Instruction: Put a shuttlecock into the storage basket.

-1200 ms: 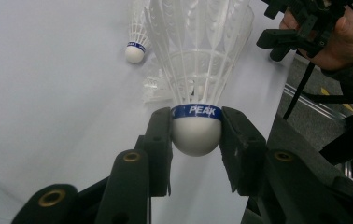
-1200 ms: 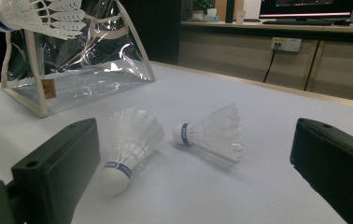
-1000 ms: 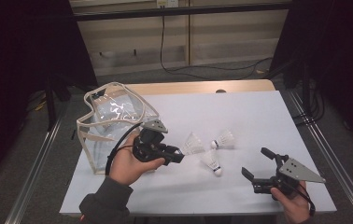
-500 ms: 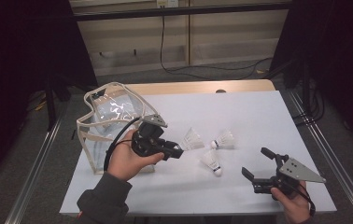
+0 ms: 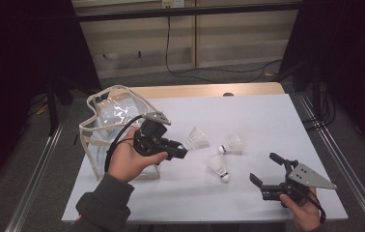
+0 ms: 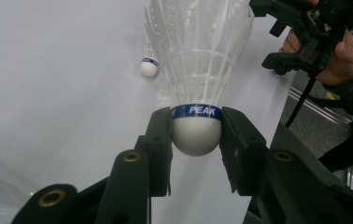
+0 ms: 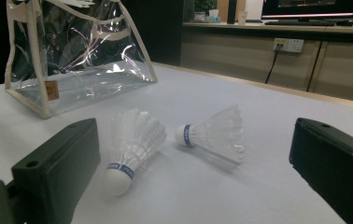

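My left gripper (image 5: 183,151) is shut on the white cork of a feather shuttlecock (image 6: 196,133), just below its blue band. The feathers (image 5: 197,140) point away from the jaws, over the white table. Two more shuttlecocks lie on the table to the right: one (image 5: 232,145) farther off and one (image 5: 218,166) nearer. In the right gripper view they lie straight ahead, one (image 7: 132,144) on the left and one (image 7: 212,133) on the right. My right gripper (image 5: 263,167) rests open near the front right edge, with nothing between its jaws.
A clear plastic bag (image 5: 108,125) with cream trim stands at the table's left, just behind the left hand. The white table (image 5: 267,116) has free room at the back right. Metal rails run along both sides of it.
The left gripper has shifted slightly, with the shuttlecock raised a little in its jaws. The right gripper has stayed put.
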